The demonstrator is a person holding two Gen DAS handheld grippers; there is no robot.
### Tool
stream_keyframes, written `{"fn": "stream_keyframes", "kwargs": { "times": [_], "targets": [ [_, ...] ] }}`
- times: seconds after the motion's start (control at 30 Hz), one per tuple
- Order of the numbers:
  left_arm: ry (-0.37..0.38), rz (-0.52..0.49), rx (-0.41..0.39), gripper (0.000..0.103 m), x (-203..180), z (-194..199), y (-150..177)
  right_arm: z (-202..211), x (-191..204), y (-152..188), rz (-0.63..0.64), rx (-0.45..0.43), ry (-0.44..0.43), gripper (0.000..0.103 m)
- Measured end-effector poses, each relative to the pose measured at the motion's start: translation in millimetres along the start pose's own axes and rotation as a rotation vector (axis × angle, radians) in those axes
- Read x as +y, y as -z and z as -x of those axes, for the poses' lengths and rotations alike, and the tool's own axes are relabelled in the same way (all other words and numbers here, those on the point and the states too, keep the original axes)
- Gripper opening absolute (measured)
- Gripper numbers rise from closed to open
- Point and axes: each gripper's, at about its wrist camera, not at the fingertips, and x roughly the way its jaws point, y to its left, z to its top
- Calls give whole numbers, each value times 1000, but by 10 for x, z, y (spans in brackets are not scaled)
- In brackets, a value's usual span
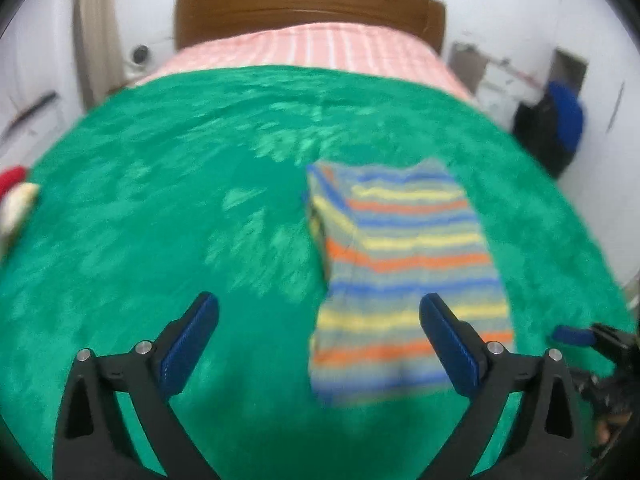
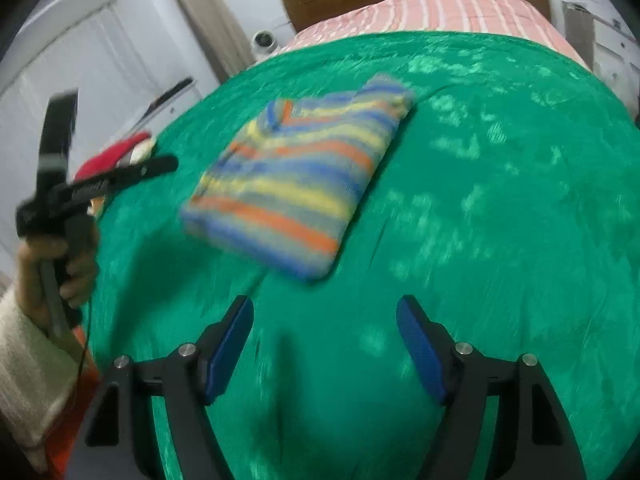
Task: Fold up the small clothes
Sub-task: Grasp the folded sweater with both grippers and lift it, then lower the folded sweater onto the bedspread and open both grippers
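Off at the far left edge of the bed lies a small heap of red cloth (image 2: pixel 120 152) with something cream-coloured (image 1: pixel 16 208) beside it, both resting on the green blanket (image 1: pixel 160 208); the blur keeps me from saying what they are; next comes the person's left hand (image 2: pixel 60 272), a cream knitted sleeve (image 2: pixel 28 376) at the wrist, gripping the handle of the left gripper (image 1: pixel 319 316); its blue-padded jaws stand wide apart with nothing between them, the left finger over bare blanket and the right finger overlapping the near part of the striped garment (image 1: pixel 400 264) in that wrist's view, though whether it touches I cannot tell; the garment itself lies flat near the middle of the blanket, folded into a narrow oblong, banded in blue, yellow, orange and grey, its neck end pointing toward the wooden headboard (image 1: pixel 308 4) and a pink striped sheet (image 1: pixel 320 46) showing beyond the blanket's far edge; to the right of it the right gripper (image 2: pixel 325 332) hangs above plain green blanket, just short of the garment's near corner, its jaws likewise spread and holding nothing; farthest right, against the white wall past the bedside, something dark with a blue patch (image 1: pixel 560 120) hangs or leans, too smeared to name.
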Motion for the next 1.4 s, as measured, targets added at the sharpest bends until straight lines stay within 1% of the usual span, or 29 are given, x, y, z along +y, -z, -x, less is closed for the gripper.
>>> {"fn": "stream_keyframes", "kwargs": {
  "times": [0.03, 0.1, 0.17, 0.27, 0.3, 0.33, 0.37, 0.4, 0.43, 0.47, 0.5, 0.53, 0.6, 0.7, 0.8, 0.87, 0.9, 0.93, 0.97, 1.03, 1.07, 1.1, 1.17, 1.2, 1.23, 1.3, 1.33, 1.37, 1.4],
  "targets": [
    [25, 21, 30, 100, 73, -128, -76, -11, -59, -132, -32, -25, -9, 74],
    [80, 73, 129, 100, 220, -505, -232, -81, -160, -356, -83, -53, -28, 77],
    [105, 109, 229, 100, 294, -890, -330, -296, -297, -643, -160, -57, -66, 77],
    [109, 113, 294, 100, 239, -1192, -347, -723, -451, -954, -268, -34, -149, 77],
    [95, 94, 292, 98, 178, -1224, -340, -905, -490, -1029, -299, -6, -168, 71],
    [85, 65, 282, 74, 99, -1225, -329, -1125, -508, -1080, -326, 41, -173, 60],
    [93, 26, 274, 53, 4, -1223, -308, -1247, -478, -1106, -325, 56, -158, 43],
    [127, 7, 286, 16, -83, -1225, -289, -1301, -367, -1135, -283, 52, -110, 33],
    [121, -1, 285, 15, -144, -1201, -282, -1299, -169, -1165, -189, 43, -41, 30],
    [84, -26, 256, 15, -221, -1122, -285, -1260, 43, -1178, -82, 24, 40, 27],
    [77, -34, 237, 14, -254, -1054, -291, -1187, 281, -1170, 35, -12, 124, 26],
    [78, -30, 213, 14, -271, -960, -305, -1094, 467, -1153, 114, -54, 158, 26],
    [101, -5, 154, 14, -259, -701, -366, -873, 683, -1159, 167, -126, 146, 26],
    [107, -2, 66, 14, -240, -276, -515, -551, 893, -1254, 196, -220, 99, 26],
    [108, -1, 8, 15, -227, 12, -672, -337, 995, -1407, 189, -275, 51, 26],
    [108, 18, 26, 20, -158, 18, -681, -321, 1002, -1507, 173, -280, 38, 26],
    [93, 21, 66, 38, -154, -57, -633, -327, 949, -1534, 149, -274, 29, 27],
    [74, 18, 107, 67, -150, -168, -570, -351, 876, -1518, 120, -253, 16, 29],
    [29, 12, 133, 75, -135, -246, -448, -426, 796, -1489, 91, -217, 13, 36],
    [-75, -14, 120, 76, -122, -243, -169, -528, 595, -1347, 34, -139, 51, 63],
    [-117, -31, 97, 76, -133, -165, -18, -513, 515, -1236, 25, -121, 83, 86],
    [-156, -41, 58, 77, -151, -22, 111, -457, 450, -1093, 25, -111, 113, 93],
    [-230, -58, -56, 84, -267, 330, 339, -269, 363, -845, 45, -107, 168, 93],
    [-280, -70, -124, 98, -360, 549, 438, -96, 391, -685, 80, -116, 213, 93],
    [-313, -80, -179, 103, -432, 709, 489, 39, 405, -603, 110, -136, 244, 93],
    [-361, -109, -309, 103, -606, 1078, 598, 405, 523, -406, 171, -216, 304, 96],
    [-397, -108, -344, 103, -724, 1249, 647, 597, 595, -321, 184, -265, 330, 99],
    [-435, -92, -351, 103, -809, 1371, 680, 763, 658, -244, 184, -311, 347, 103],
    [-444, -83, -347, 103, -846, 1444, 704, 940, 728, -139, 163, -355, 354, 103]
  ]
}}
